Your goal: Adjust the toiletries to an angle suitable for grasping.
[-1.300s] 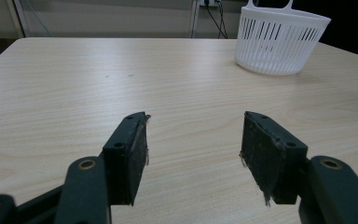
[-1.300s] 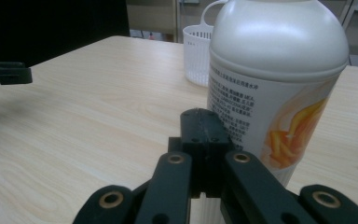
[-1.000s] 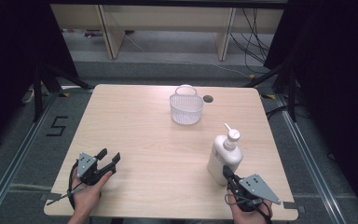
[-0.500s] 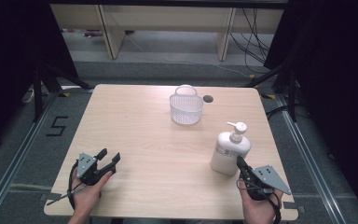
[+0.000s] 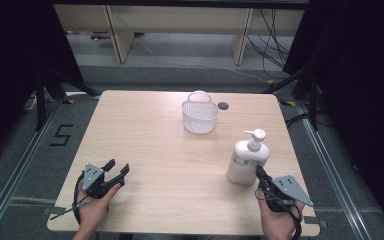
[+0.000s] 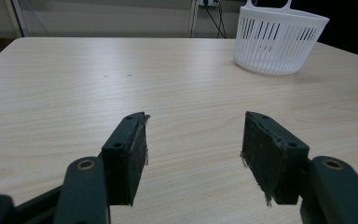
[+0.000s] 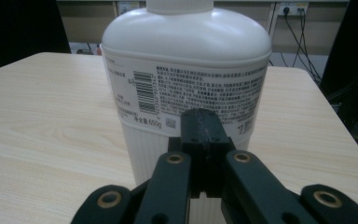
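I am holding my right tool (image 5: 261, 175) squeezed shut, its tip just beside the bottle (image 5: 247, 160) standing at 4 o'clock on the surface (image 5: 150, 140). My left tool (image 5: 116, 170) is gaping open at 8 o'clock. The basket (image 5: 200, 116) is sitting at 12.

left hand-held gripper (image 6: 193, 156) — black jaws, brass screws | right hand-held gripper (image 7: 204, 135) — grey triangular plate
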`<state>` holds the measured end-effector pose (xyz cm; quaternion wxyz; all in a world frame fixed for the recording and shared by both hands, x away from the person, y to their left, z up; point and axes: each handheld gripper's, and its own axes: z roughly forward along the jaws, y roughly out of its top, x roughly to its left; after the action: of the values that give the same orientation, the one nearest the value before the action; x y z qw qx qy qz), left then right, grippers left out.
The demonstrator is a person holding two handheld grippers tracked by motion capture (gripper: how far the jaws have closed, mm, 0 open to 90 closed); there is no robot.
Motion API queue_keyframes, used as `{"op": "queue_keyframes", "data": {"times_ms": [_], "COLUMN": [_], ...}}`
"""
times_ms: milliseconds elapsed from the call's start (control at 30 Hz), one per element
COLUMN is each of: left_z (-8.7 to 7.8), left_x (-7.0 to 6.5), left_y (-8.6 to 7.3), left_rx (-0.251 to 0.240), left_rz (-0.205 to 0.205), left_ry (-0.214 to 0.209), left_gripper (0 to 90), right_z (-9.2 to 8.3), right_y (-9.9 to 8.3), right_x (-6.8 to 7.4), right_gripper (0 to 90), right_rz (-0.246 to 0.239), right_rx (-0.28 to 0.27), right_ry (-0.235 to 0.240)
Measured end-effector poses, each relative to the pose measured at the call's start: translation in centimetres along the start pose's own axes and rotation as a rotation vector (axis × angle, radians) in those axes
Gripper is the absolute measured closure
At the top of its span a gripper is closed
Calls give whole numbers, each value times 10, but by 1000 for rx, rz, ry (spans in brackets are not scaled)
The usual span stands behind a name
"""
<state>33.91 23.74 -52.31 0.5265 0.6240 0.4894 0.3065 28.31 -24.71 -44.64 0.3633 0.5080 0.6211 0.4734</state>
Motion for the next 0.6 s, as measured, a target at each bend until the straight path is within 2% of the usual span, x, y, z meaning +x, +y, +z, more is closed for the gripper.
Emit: {"op": "queue_keyframes", "data": {"times_ms": [33,67,100,133,233,267,300,333,367,400,433,533,567,600], "left_z": [0,0,1,1,3,3,3,3,3,3,3,2,2,2], "left_x": [0,0,0,0,0,0,0,0,0,0,0,0,0,0], "left_y": [0,0,0,0,0,0,0,0,0,0,0,1,1,1], "left_rx": [-1,-1,3,6,-4,-4,-3,-3,-3,-4,-4,5,5,5], "left_rz": [1,1,3,1,-3,-2,-1,0,-2,-4,-4,-12,-12,-12], "left_ry": [0,0,5,4,-2,-1,0,0,-1,-3,-3,3,3,2], "left_gripper": [394,393,392,392,390,390,390,390,389,389,389,389,389,389], "right_z": [-3,-3,-8,-11,-16,-18,-17,-18,-17,-17,-17,-16,-18,-18], "right_y": [1,1,3,5,10,12,13,14,14,14,14,12,11,11], "right_x": [1,1,1,3,2,3,3,3,4,3,4,3,4,1], "right_gripper": [847,847,773,737,631,601,583,567,550,530,511,476,473,470], "right_rz": [9,9,10,23,23,25,33,17,15,2,19,-3,17,-7], "right_rx": [-15,-15,-37,-50,-108,-104,-122,-131,-144,-137,-130,-144,-127,-149], "right_ry": [7,7,3,-5,5,-7,-2,-19,-11,-16,-20,-45,-50,-55]}}
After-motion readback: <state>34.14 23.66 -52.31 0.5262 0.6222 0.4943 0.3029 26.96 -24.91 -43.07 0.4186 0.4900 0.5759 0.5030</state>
